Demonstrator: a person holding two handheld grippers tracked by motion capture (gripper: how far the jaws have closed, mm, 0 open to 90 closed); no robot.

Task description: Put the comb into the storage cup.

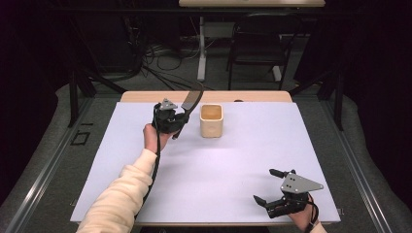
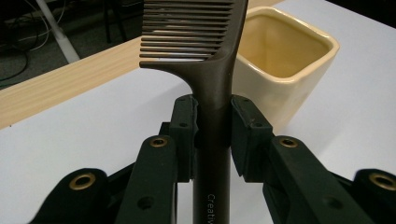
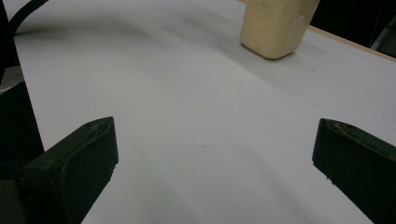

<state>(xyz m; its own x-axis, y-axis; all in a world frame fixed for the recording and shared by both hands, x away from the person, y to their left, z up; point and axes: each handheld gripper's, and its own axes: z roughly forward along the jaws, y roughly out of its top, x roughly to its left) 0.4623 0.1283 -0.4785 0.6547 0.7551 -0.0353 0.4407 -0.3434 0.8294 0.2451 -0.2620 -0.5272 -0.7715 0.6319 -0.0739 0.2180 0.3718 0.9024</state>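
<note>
1. Comb point(image 2: 212, 70): dark brown plastic, wide-toothed, with a long straight handle that bears small pale lettering low down. Teeth run in even parallel rows on one side of the spine. In the high view the comb point(image 1: 190, 104) stands tilted, head up and toward the far edge of the bench.
2. Position: the comb is off the bench, held at the handle just beside the cup's left side, its head above the far left part of the sheet.
3. Left hand-held gripper point(image 2: 212, 126): clenched on the comb handle, one pad pressed on either side. In the high view this left hand-held gripper point(image 1: 170, 119) sits in a hand with a cream sleeve.
4. Right hand-held gripper point(image 1: 267, 187): released, jaws spread wide with nothing between them, low over the near right corner, well apart from the comb. The right gripper view shows bare sheet between the two jaws.
5. Cup point(image 1: 211, 120): cream-yellow ceramic, square with rounded corners, upright, glossy, inside looks empty.
6. Count: one comb, one cup, two hand-held grippers.
7. Bench point(image 1: 145, 96): pale wood top, covered almost wholly by a white sheet point(image 1: 233, 160); a wood strip shows at the far edge.
8. Room: dark, black drapes at the sides, grey floor with loose cables point(image 1: 160, 63), a black chair point(image 1: 257, 43) and a white table leg point(image 1: 201, 48) beyond.
</note>
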